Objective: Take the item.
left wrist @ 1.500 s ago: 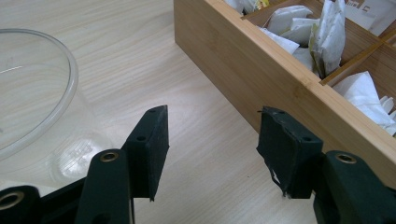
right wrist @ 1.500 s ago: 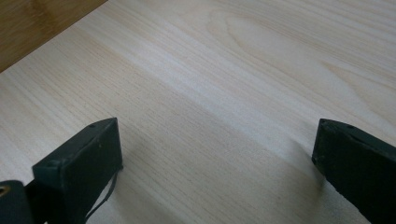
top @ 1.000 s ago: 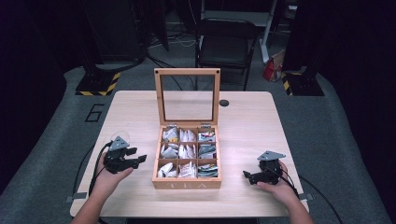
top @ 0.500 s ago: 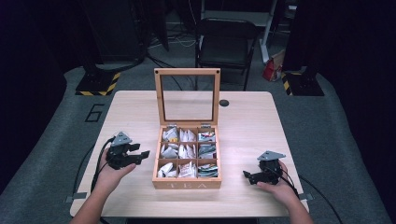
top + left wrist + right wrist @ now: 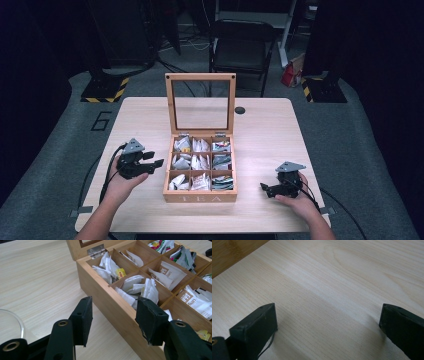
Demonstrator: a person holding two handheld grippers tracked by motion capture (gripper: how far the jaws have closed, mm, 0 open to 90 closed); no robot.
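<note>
Right gripper [image 5: 267, 189] rests on the counter [image 5: 260, 125] at the near right, jaws spread wide with bare wood between them. Left gripper [image 5: 155, 163] hovers just beside the left wall of the wooden tea box [image 5: 200, 197]; its jaws stand apart, have just been closing, and grip nothing. The box sits mid-counter, glass lid [image 5: 201, 102] upright, nine compartments holding tea bags [image 5: 150, 288]. A black chair [image 5: 243, 47] stands beyond the counter.
</note>
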